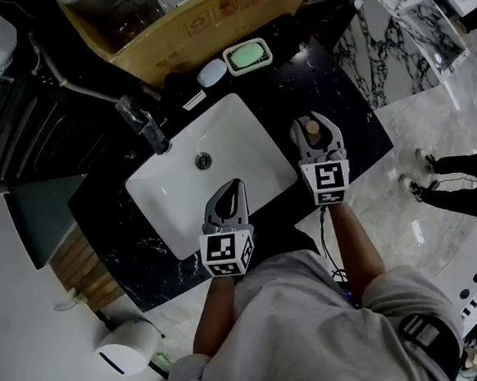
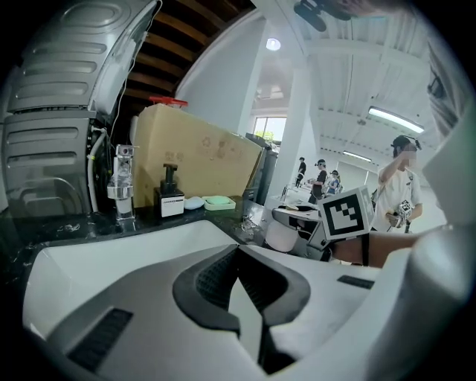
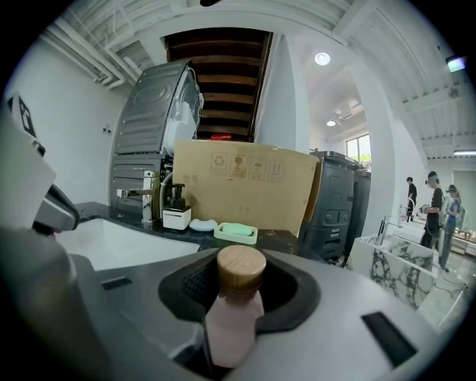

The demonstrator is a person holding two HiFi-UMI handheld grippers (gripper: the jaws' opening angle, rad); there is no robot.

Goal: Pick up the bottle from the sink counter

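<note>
The right claw (image 1: 317, 141) was clenched on the wood-capped bottle (image 3: 236, 298), upright between its jaws at the bench's (image 1: 356, 123) right end, beside the sink (image 1: 169, 195). The left claw (image 1: 232, 196) was clenched shut, empty.

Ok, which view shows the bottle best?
The right gripper view: the bottle stands close up between the right gripper's jaws, wooden cap and pale body both clear. The head view shows only its cap from above. The left gripper view shows no bottle I can make out.
</note>
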